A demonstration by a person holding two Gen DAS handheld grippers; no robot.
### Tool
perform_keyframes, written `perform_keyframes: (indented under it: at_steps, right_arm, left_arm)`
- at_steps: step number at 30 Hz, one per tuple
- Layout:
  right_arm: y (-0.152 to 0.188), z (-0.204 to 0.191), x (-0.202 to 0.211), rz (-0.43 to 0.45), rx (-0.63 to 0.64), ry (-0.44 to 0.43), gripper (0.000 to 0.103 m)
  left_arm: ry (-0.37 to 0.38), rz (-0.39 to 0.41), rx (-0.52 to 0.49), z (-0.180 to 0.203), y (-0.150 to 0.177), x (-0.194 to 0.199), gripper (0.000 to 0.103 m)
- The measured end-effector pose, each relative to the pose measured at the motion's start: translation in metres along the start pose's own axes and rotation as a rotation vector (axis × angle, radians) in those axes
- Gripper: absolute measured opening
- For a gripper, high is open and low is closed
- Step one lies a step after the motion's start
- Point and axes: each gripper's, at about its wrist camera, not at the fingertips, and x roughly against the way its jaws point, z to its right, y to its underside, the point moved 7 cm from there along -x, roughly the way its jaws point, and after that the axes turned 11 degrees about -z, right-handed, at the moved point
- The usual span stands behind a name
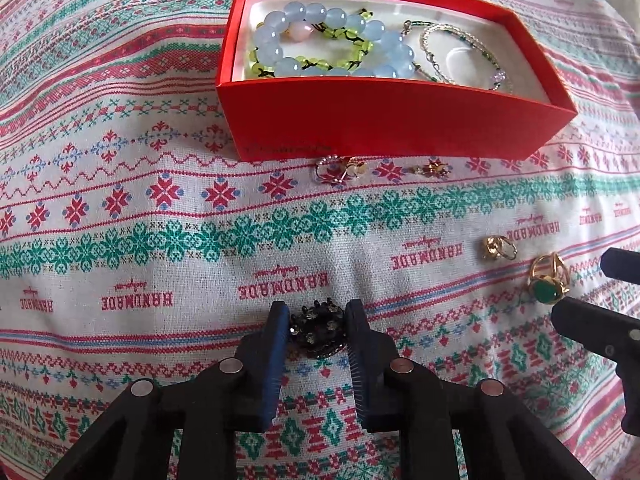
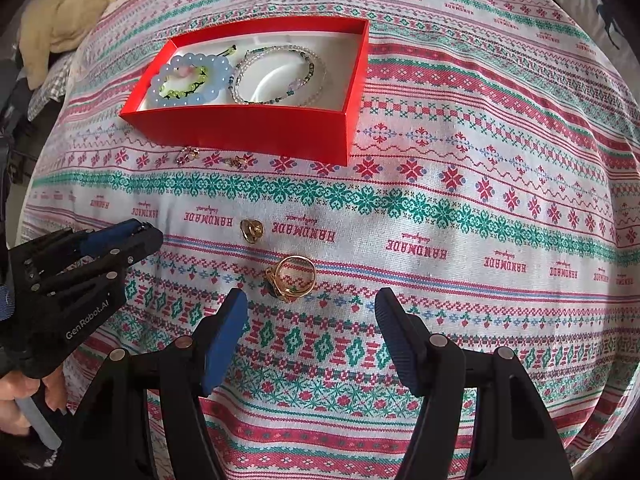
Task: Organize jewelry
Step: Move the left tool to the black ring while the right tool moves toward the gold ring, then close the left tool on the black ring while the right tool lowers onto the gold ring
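Your surface point(image 2: 460, 152) is a cloth printed in red and green bands with "HANDMADE" lettering, rumpled in places; past its far left corner from your right tongs point(image 2: 312, 304) a cream fabric heap point(image 2: 80, 4) lies bunched up. Your left tongs point(image 1: 318, 322) have narrowed around a dark studded brooch point(image 1: 318, 330), their blue pads touching its two sides, so they are pinching it against the cloth. Your right tongs stand spread with nothing between them, just short of a gold ring with a green stone point(image 2: 294, 274); a smaller gold ring point(image 2: 251, 230) lies a little beyond that. The cloth to the right of the right tongs is open, as is the stretch left of the left tongs. Ahead of both sits the red box point(image 1: 400, 120), white-lined and lidless, holding a pale blue bead bracelet point(image 1: 280, 40), a yellow-green bead bracelet point(image 1: 344, 54) tangled with it, and thin bead strands point(image 2: 280, 74) on its right. Two small earring-like pieces point(image 1: 344, 168) lie on the cloth just before the box's near wall.
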Motion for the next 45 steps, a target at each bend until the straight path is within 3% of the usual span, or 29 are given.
perform_keyframes:
  at_steps: [11, 22, 34, 38, 45]
  right_arm:
    - [-0.005, -0.001, -0.004, -0.007, -0.006, 0.000, 0.069]
    - [-0.019, -0.014, -0.024, -0.022, 0.013, 0.002, 0.068]
    - [-0.030, -0.021, -0.030, -0.006, 0.037, 0.043, 0.044]
    - [-0.025, -0.020, -0.028, -0.002, 0.049, 0.045, 0.032]
    - [-0.022, -0.033, -0.027, 0.006, 0.077, 0.065, 0.031]
  left_arm:
    - [0.055, 0.042, 0.001, 0.004, 0.000, 0.019, 0.023]
    - [0.050, 0.049, -0.003, -0.001, 0.011, 0.026, 0.023]
    - [0.044, 0.044, -0.002, 0.000, 0.012, 0.025, 0.023]
    - [0.044, 0.044, -0.001, 0.001, 0.012, 0.024, 0.023]
    - [0.043, 0.048, -0.002, 0.001, 0.012, 0.025, 0.023]
